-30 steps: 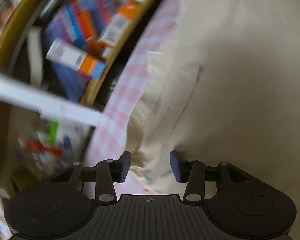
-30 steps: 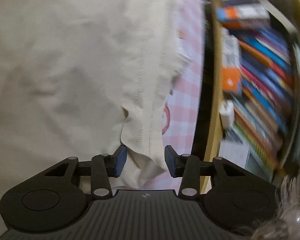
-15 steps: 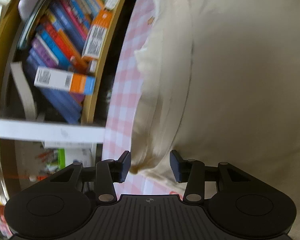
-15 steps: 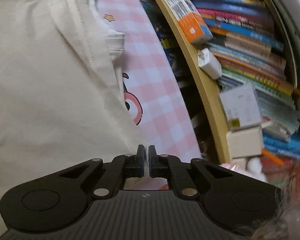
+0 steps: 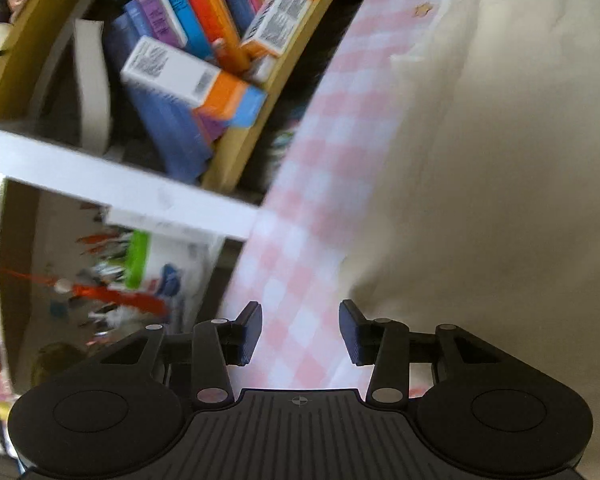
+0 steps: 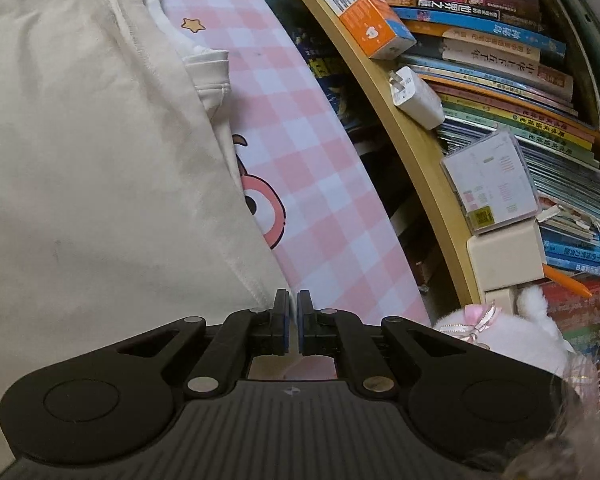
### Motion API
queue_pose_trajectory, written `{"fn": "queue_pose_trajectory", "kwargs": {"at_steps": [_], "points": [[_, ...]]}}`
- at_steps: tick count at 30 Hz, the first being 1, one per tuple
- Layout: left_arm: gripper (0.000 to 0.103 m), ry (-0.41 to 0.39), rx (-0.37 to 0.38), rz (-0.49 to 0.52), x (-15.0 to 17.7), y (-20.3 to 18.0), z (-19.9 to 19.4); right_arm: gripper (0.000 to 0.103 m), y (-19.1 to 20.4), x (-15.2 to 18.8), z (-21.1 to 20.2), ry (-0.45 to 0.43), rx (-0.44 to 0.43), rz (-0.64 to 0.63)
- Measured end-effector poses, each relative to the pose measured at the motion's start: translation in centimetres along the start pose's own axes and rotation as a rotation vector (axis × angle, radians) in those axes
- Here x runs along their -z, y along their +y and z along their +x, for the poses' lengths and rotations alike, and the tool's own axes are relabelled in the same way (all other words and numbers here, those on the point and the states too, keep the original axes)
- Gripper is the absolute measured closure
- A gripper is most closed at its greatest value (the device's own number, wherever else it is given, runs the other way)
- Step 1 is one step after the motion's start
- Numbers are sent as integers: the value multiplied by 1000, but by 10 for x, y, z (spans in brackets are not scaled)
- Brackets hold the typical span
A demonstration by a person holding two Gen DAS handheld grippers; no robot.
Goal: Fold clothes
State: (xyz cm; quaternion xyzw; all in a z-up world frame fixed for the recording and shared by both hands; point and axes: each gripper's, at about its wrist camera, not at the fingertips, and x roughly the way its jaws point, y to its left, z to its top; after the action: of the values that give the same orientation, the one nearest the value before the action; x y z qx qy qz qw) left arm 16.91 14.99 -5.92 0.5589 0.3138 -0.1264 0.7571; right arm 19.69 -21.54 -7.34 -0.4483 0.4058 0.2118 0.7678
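A cream garment (image 6: 80,160) lies spread on a pink checked cloth (image 6: 320,200). In the right wrist view its stitched hem runs down into the tips of my right gripper (image 6: 293,300), whose jaws are shut on the hem's edge with only a sliver between the pads. In the left wrist view the same garment (image 5: 500,160) fills the right side. My left gripper (image 5: 300,324) stands open over the bare checked cloth (image 5: 320,200), just left of the garment's edge, with nothing between its fingers.
A curved wooden bookshelf (image 6: 412,140) packed with books runs along the cloth's edge, and an orange box (image 6: 372,24) and a white charger (image 6: 416,96) rest on it. A pink plush toy (image 6: 512,332) sits near my right gripper. A white bar (image 5: 100,176) crosses the left.
My right gripper's jaws closed on the garment's hem corner while the wrist rolled. My left gripper stayed open and slid off the garment's edge onto the bare checked cloth.
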Motion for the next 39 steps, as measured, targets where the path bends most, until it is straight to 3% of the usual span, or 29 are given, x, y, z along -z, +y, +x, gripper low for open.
{"fn": "queue_pose_trajectory", "kwargs": {"at_steps": [4,9,11,13,18,23,27,28,30,35,39], "points": [[59,-30,6,32,-1,-5,-13,99,-2,3,1,6,10,16],[59,-114,100,-224,-17,3,-38,97,-10,8,-9,-16,79,86],[59,-151,165,-353,-22,5,-43,96,-15,9,-20,-53,108,162],[59,-162,212,-453,-27,2,-41,96,-16,11,-35,-116,82,245],[59,-88,246,-616,-28,-8,-18,96,-4,10,-35,-151,-67,382],[59,41,138,-751,-8,4,-4,94,-19,25,-17,-84,-37,605],[60,45,121,-1001,27,21,-30,88,-29,46,-25,-75,-14,762],[60,43,135,-1048,34,20,-38,76,-30,53,-32,-89,-36,803],[60,43,168,-1129,47,14,-54,62,-32,69,-46,-117,-86,886],[58,63,206,-1214,59,-16,-91,62,-15,102,-72,-127,-222,1030],[54,87,216,-1242,59,-43,-119,58,5,122,-92,-135,-283,1104]]}}
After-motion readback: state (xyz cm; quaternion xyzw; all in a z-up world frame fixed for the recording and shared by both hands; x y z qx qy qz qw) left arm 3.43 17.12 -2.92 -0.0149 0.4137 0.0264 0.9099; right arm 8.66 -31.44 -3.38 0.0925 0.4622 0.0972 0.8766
